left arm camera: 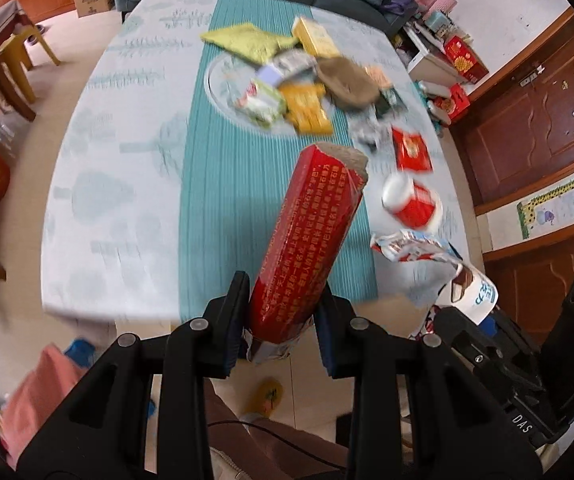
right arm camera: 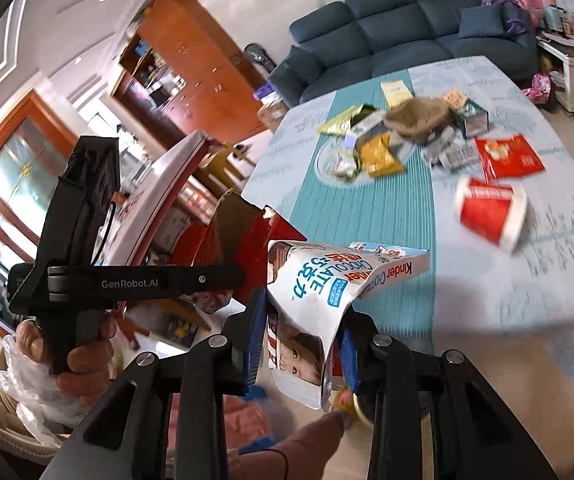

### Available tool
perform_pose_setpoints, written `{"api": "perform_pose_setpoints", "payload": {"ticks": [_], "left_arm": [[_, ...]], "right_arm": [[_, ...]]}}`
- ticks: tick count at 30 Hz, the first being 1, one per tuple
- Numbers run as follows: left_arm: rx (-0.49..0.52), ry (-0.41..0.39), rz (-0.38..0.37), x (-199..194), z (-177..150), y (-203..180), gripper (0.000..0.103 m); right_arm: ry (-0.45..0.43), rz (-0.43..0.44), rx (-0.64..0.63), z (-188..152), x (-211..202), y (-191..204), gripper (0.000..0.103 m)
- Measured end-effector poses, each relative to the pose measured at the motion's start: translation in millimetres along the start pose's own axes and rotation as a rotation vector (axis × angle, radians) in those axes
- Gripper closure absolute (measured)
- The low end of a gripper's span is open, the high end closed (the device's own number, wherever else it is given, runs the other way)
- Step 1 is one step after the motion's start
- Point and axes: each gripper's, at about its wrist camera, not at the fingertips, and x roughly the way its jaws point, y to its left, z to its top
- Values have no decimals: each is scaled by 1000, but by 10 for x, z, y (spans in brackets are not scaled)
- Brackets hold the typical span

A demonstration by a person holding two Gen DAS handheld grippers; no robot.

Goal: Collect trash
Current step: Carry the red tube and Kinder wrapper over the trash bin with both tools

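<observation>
My left gripper (left arm camera: 283, 312) is shut on the lower end of a red tube (left arm camera: 311, 232) printed with yellow text; its torn grey top points toward the table. My right gripper (right arm camera: 303, 330) is shut on a crumpled white Kinder chocolate package (right arm camera: 315, 288). Both are held off the table's near edge, over the floor. That package (left arm camera: 475, 296) and the right gripper (left arm camera: 487, 344) show at the left view's lower right. On the table (left arm camera: 127, 208) lie a red paper cup (left arm camera: 411, 200) on its side, a red packet (left arm camera: 411, 150) and a heap of wrappers (left arm camera: 303, 92).
The right view shows a hand (right arm camera: 83, 360) on the left tool, beside a clear plastic bag (right arm camera: 23, 364). A dark blue sofa (right arm camera: 399, 28) stands behind the table, yellow stools (left arm camera: 27, 56) to one side, wooden cabinets (left arm camera: 535, 120) to the other. Pink cloth (left arm camera: 43, 392) lies on the floor.
</observation>
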Motion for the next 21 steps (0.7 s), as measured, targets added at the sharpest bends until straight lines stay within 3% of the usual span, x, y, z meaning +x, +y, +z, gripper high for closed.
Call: {"api": "perform_pose_setpoints", "payload": {"ticks": [6, 10, 16, 21], "left_arm": [[-15, 52, 64, 13, -748, -257, 75], [-11, 87, 107, 31, -1066, -306, 75], [21, 151, 143, 249, -1341, -256, 75], [45, 222, 153, 713, -1586, -143, 75]], "right_arm": [[46, 22, 1, -558, -191, -104, 71], [62, 23, 29, -837, -201, -172, 71], [85, -15, 79, -1197, 50, -347, 71], [106, -94, 85, -1570, 491, -618, 70]]}}
